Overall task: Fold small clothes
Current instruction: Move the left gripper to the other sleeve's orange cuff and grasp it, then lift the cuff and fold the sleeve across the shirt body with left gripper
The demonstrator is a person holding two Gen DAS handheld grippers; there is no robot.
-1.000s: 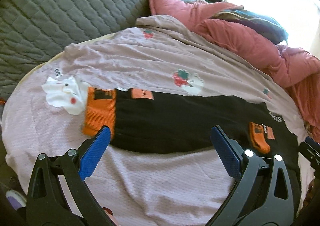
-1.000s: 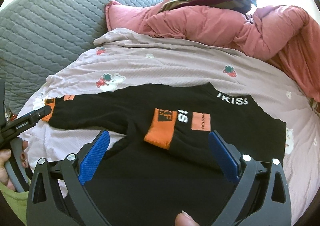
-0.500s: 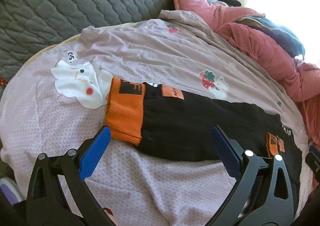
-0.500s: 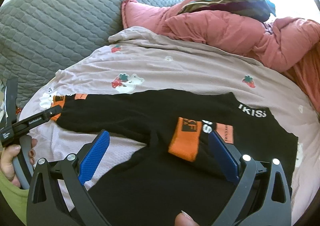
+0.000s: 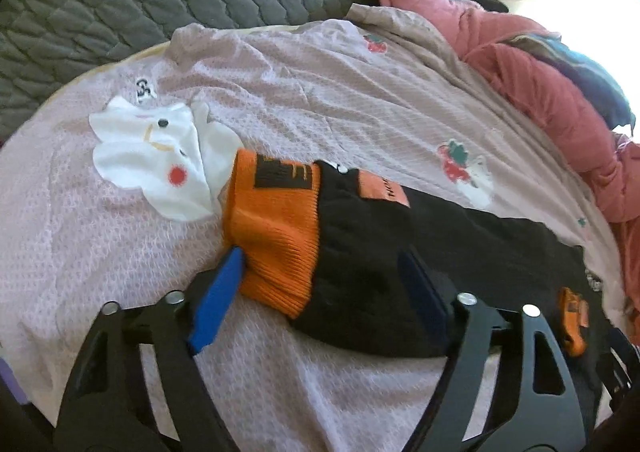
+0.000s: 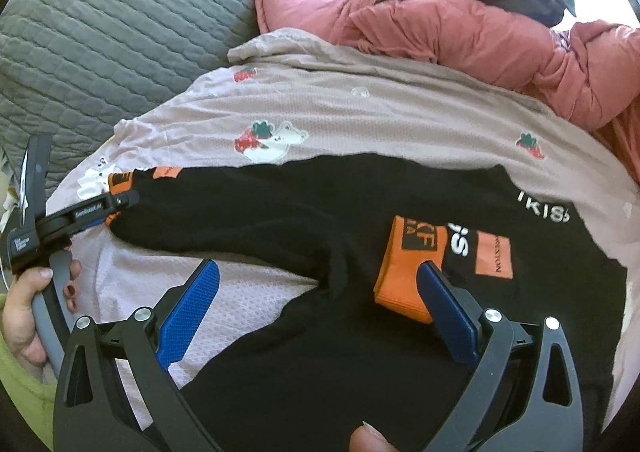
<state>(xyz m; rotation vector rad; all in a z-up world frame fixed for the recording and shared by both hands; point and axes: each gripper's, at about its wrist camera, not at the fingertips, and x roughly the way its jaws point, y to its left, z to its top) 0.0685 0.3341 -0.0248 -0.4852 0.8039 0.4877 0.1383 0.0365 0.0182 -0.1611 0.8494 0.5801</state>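
Left gripper [image 5: 320, 272] advanced since earlier frame: fingers now straddle orange cuff [image 5: 276, 236] of black sweater [image 6: 340, 232], spread, nothing clamped. Right gripper [image 6: 316, 292] released, above sweater body; folded sleeve's cuff [image 6: 408, 276] at its right finger. Sweater flat on pink sheet [image 6: 380, 119].

White lettering reading roughly "IKISS" runs across the black sweater [image 6: 360, 211] near its collar; a folded sleeve shows "S". Vertical print on the orange patch [image 6: 494, 256] and markings on the orange cuff [image 5: 276, 228] stay illegible.
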